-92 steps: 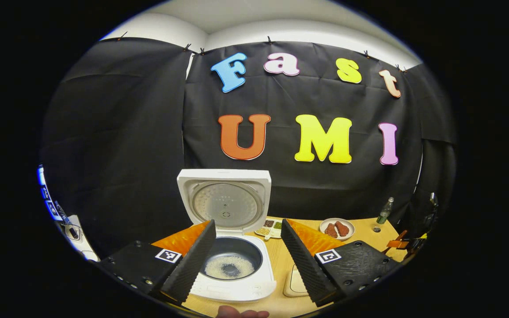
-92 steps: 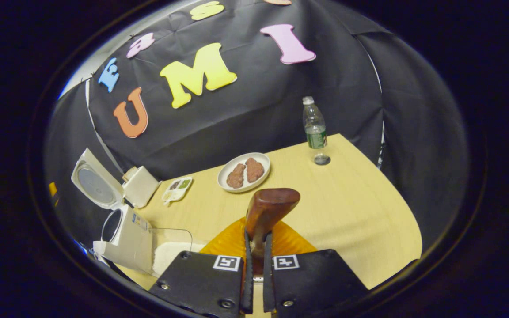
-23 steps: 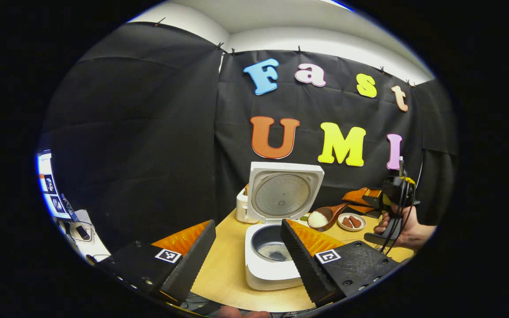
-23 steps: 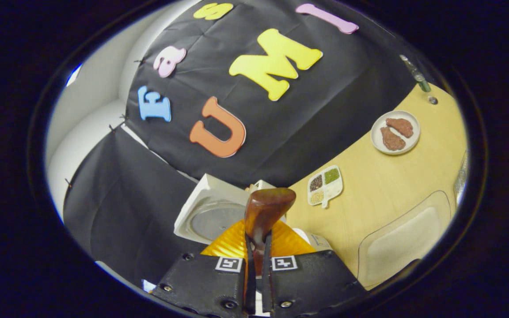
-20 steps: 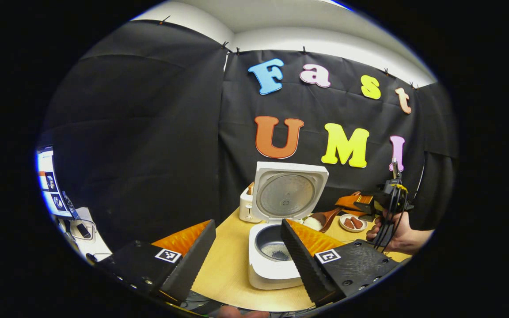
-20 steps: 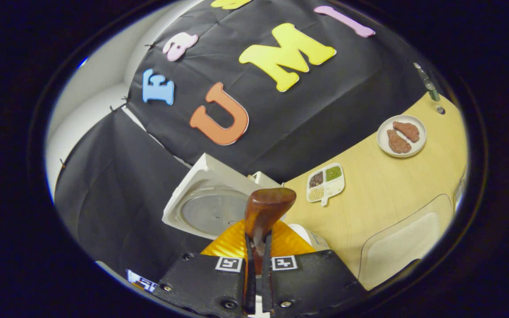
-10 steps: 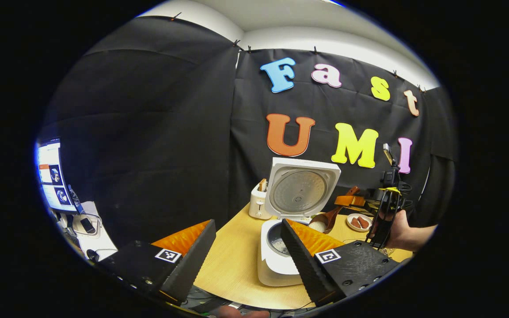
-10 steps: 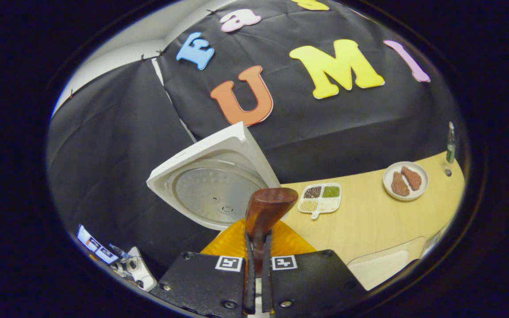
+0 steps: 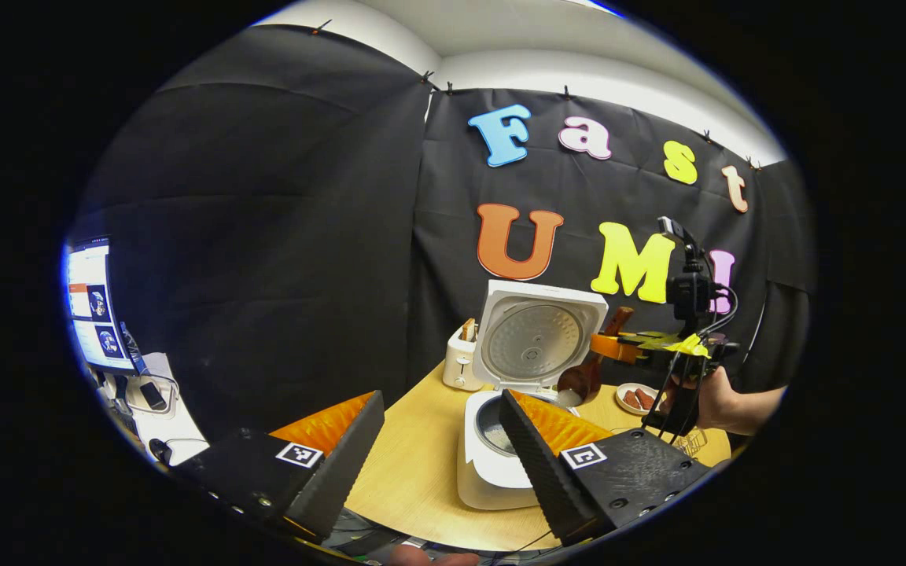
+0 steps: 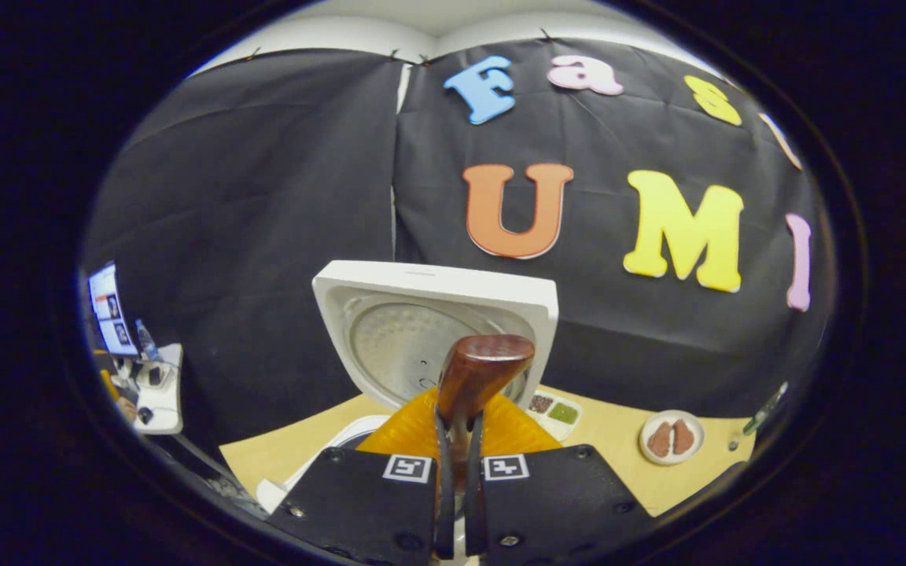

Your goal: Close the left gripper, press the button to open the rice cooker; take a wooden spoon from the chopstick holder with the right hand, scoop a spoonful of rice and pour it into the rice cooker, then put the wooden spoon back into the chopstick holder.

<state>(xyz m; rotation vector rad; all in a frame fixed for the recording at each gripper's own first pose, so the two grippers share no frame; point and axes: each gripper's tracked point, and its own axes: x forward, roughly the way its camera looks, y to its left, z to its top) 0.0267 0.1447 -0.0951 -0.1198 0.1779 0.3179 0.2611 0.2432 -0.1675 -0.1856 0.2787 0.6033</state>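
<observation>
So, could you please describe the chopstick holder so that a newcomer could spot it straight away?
Start at the white rice cooker with its lid raised against the black wall. The chopstick holder stands on the wooden table just left of that lid: a small white box with a wooden utensil poking up from its top, much smaller than the cooker.

My left gripper [image 9: 441, 448] hangs with its jaws spread wide and nothing between them. My right gripper [image 10: 457, 472] has its jaws drawn in tight on the wooden spoon [image 10: 478, 376], both fingers pressing its handle. In the left gripper view my right hand [image 9: 716, 401] grips that gripper's handle, wrist turned.
</observation>
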